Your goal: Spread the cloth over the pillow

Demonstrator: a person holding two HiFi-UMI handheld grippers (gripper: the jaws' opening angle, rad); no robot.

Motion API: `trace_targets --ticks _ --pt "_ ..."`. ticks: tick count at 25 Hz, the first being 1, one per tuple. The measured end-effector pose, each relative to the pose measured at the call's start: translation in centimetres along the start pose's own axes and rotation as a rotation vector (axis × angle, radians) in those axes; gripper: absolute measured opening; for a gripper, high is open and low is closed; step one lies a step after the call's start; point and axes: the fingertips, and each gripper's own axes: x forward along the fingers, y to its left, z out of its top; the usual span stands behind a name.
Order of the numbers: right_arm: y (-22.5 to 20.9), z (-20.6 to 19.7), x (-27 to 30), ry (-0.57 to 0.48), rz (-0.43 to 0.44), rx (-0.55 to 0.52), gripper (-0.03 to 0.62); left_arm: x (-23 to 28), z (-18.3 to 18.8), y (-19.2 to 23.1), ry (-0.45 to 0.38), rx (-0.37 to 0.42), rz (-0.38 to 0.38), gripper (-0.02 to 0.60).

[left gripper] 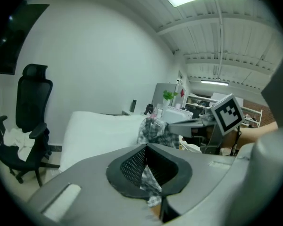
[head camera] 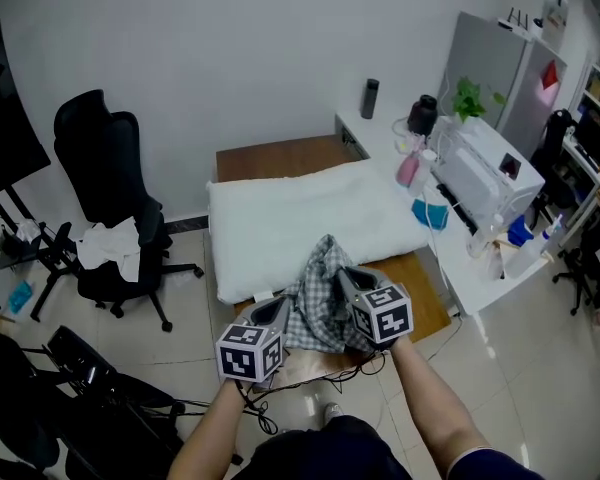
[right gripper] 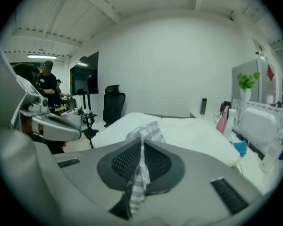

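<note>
At the near edge of the white pillow (head camera: 300, 213), the checked cloth (head camera: 318, 303) is hanging in a crumpled bunch between the two grippers, so no spreading is showing yet. The left gripper (head camera: 277, 313) is pinching a fold of the fabric, its jaws shut tight on it, with the check pattern peeking out between the pads in the left gripper view. The right gripper (head camera: 348, 280) is doing the same on the other side, its jaws clamping a narrow strip of cloth that is trailing down between them in the right gripper view. Both grips are looking secure, so I am judging the picking-up part of the job as done. The pillow is lying flat and bare on the wooden tabletop (head camera: 280, 156), with none of the cloth draped across it. The top of the bunch is only overlapping the pillow's front border in the head view, and whether it is touching there I cannot tell. What is remaining, as I am reading it, is drawing the two held parts apart to open the fabric, carrying it forward over the pillow, and laying it down smooth before releasing.
</note>
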Motion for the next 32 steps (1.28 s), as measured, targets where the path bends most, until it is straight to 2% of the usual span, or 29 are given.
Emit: trace_targets --ticks 13,22,32 --pt "-5.2 10.1 -8.8 -0.217 -0.074 0.005 0.021 -0.2 1.4 -3.9 -0.030 0.037 -0.060 0.009" --pt "-8.0 19.4 -14.7 -0.383 -0.128 -0.065 0.021 -0.1 2.0 -5.8 -0.051 0.046 -0.086 0.009" --pt "-9.0 29.6 -19.7 -0.541 -0.173 -0.141 0.021 -0.2 2.6 -7.5 -0.070 0.065 -0.109 0.009"
